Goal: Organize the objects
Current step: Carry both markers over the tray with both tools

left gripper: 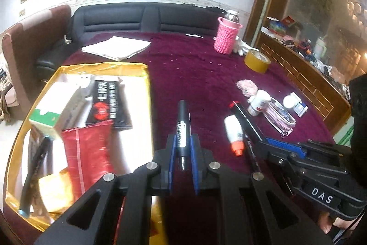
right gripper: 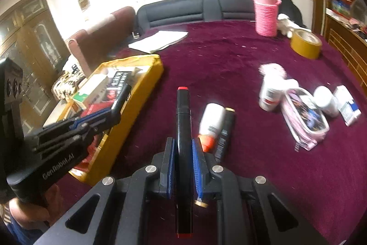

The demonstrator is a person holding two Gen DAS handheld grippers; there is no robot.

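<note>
Both tools are found loaded. The left gripper (left gripper: 183, 153) is closed on a black pen (left gripper: 182, 128), which is clamped between the blue pads and projects forward toward twelve o'clock in the left wrist view. The right gripper (right gripper: 182, 160) is closed on a black marker with red end caps (right gripper: 183, 130), held lengthwise between its pads; one red cap is seen ahead of the jaws and the other behind them.

The step in hand is judged to be the carrying of two picked items to the gold tray (left gripper: 146, 88), which lies on the maroon tablecloth (left gripper: 195, 66) at about nine to ten o'clock of the left gripper. The tray is already occupied by a red pouch (left gripper: 87, 153), a black packet (left gripper: 107, 102) and a green-and-white box (left gripper: 52, 114), among other items.

Items not yet collected are noted at one to two o'clock of the left gripper: a white bottle with an orange cap (left gripper: 234, 134), a small white bottle (left gripper: 258, 102), a pink pencil case (left gripper: 278, 116) and a white jar (left gripper: 289, 101). A dark tube (right gripper: 226, 130) is seen lying just beside the orange-capped bottle in the right wrist view.

The next move is judged to require each tool to be swung over a free part of the tray, lowered, and its jaws released so that pen and marker lie flat. Care is called for so that the two tools, which stand near one another, are not fouled.
</note>
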